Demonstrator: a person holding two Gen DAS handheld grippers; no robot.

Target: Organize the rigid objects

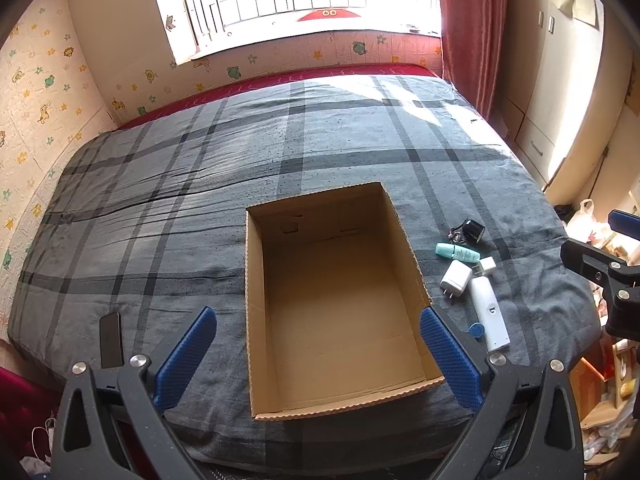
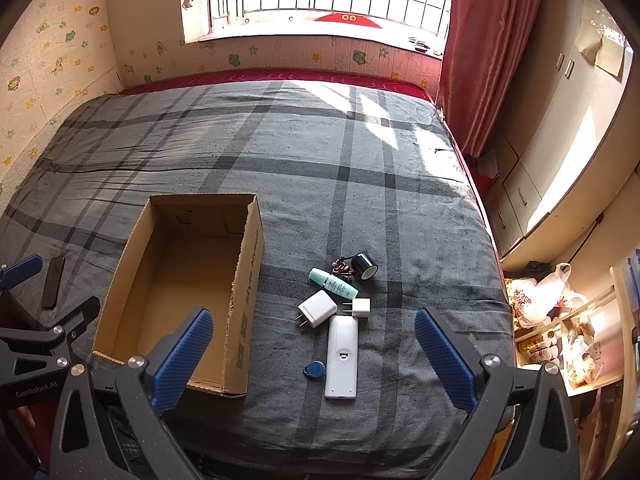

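An empty cardboard box lies open on the grey plaid bed. Right of it sits a cluster: a white remote, a blue key fob, a large white charger, a small white plug, a teal tube, keys and a black cup. My left gripper hangs open above the box's near end. My right gripper is open above the cluster, holding nothing.
A black phone lies on the bed left of the box. A red curtain and white cabinets stand to the right. Plastic bags and shelf clutter fill the floor beside the bed's right edge.
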